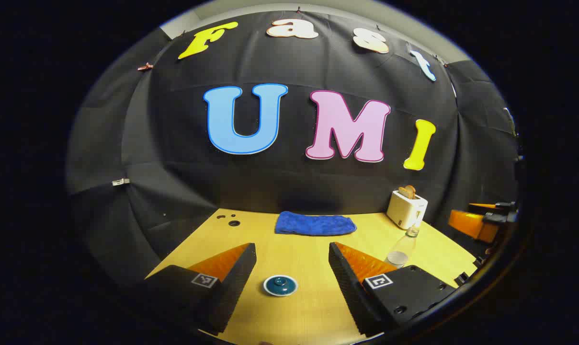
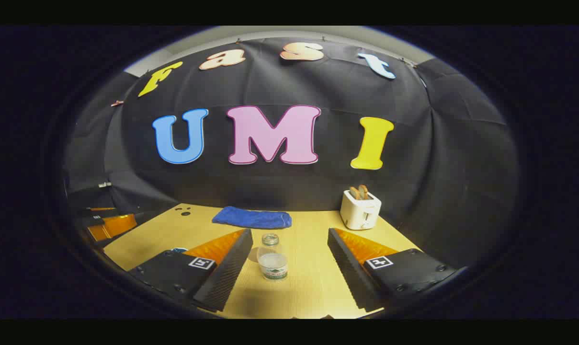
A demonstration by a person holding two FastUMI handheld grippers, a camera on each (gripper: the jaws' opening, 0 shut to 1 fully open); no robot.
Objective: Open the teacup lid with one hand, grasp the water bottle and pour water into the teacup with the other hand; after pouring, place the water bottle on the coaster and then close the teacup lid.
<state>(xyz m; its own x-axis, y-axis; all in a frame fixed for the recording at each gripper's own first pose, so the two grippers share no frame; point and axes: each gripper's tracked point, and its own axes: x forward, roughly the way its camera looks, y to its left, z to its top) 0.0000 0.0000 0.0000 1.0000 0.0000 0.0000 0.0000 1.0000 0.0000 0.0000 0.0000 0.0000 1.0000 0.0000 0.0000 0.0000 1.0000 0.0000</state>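
Two grippers hang over a pale wooden table (image 1: 313, 306), each with its fingers spread wide and nothing between them but air. In the left gripper view, the left gripper (image 1: 291, 268) points down at a round dark-blue teacup lid with a white rim and a small knob (image 1: 280, 285), which sits on the tabletop in the gap between the fingers, touching neither. The cup beneath the lid cannot be made out from this angle. Off to the right stands a clear plastic water bottle (image 1: 404, 247), upright, near the table's edge, and beyond it the other gripper (image 1: 478, 221) shows at the far right. In the right gripper view, the right gripper (image 2: 289, 263) is aimed at the same bottle (image 2: 272, 262), which stands capless between the open fingers, nearer the left one but apart from both. At the back of the table a folded blue cloth (image 2: 252, 218) lies flat against the wall, and a white toaster holding two slices of toast (image 2: 361, 211) stands to its right.
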